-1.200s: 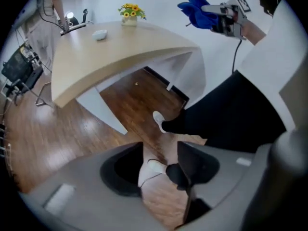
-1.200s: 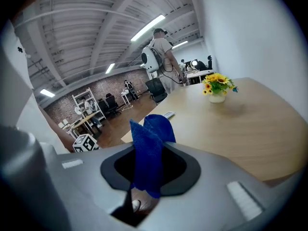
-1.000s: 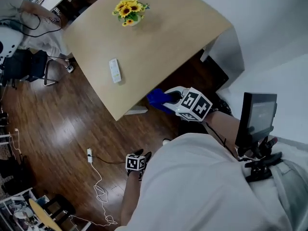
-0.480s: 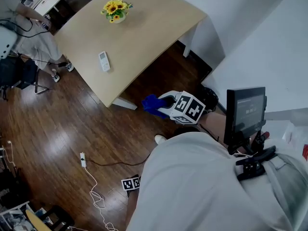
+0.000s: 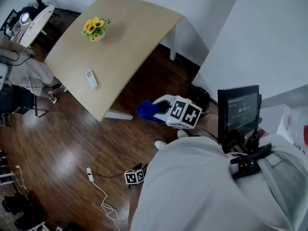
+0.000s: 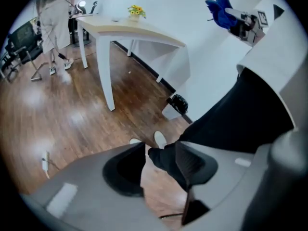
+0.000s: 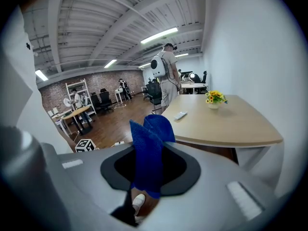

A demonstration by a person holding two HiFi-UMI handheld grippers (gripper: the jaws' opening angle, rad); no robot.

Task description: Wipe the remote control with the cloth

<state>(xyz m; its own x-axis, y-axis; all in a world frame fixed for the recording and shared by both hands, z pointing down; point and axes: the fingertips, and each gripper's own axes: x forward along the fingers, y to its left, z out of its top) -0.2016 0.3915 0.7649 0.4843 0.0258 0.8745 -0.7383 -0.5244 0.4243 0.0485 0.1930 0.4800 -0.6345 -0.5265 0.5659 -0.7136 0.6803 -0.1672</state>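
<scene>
1. State: the right gripper [image 5: 162, 109] is clamped on the blue terry cloth [image 5: 145, 111]. A fold stands up between the jaws and most of the cloth sticks out past the tips.
2. The left gripper [image 6: 161, 160] hangs low by the leg. Its jaws have just been closing and are now pressed together with nothing between them.
3. The slim white remote control [image 5: 91, 78] lies flat on the light wooden table [image 5: 134, 32], near the table's edge and well apart from both grippers. A small vase of yellow flowers [image 5: 96, 29] stands further in.
4. Step, as I read it: carry the cloth to the remote. No wiping has started.
5. Do it well:
   - Approach from the open table edge.
   - Lower the free cloth end flat onto the remote.
   - Stroke along its length.
6. Risk: a light remote will probably slide, so pin one end with the left gripper and keep clear of the vase.
</scene>
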